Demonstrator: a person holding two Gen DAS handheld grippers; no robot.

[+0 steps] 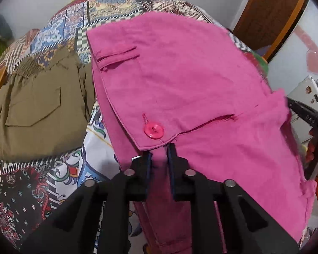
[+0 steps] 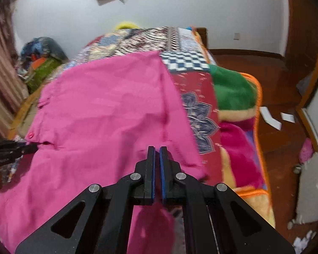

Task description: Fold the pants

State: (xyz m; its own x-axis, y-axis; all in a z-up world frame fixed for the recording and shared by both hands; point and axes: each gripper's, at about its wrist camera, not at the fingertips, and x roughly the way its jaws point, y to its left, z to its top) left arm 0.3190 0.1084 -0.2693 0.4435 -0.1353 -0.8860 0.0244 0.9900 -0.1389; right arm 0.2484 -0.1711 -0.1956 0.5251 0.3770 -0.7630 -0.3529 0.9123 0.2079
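Note:
Bright pink pants point(image 1: 180, 80) lie spread over a patterned bedspread, with a pink button point(image 1: 154, 130) and a pocket flap near my left gripper. My left gripper point(image 1: 159, 154) is shut on a fold of the pink pants just below the button. In the right wrist view the pink pants point(image 2: 99, 110) cover the near side of the bed. My right gripper point(image 2: 156, 154) has its jaws almost together on the pants' near edge, and pink cloth hangs under it. The left gripper also shows at the left edge of the right wrist view point(image 2: 35, 147), and the right gripper at the right edge of the left wrist view point(image 1: 290, 103).
Olive-green pants point(image 1: 38, 105) lie on the patchwork bedspread point(image 1: 74, 21) to the left of the pink pants. A colourful fleece blanket point(image 2: 233, 97) covers the bed's right side. Beyond are a wooden floor point(image 2: 275, 139) with papers, a wooden door point(image 1: 269, 10) and bags by the wall point(image 2: 42, 57).

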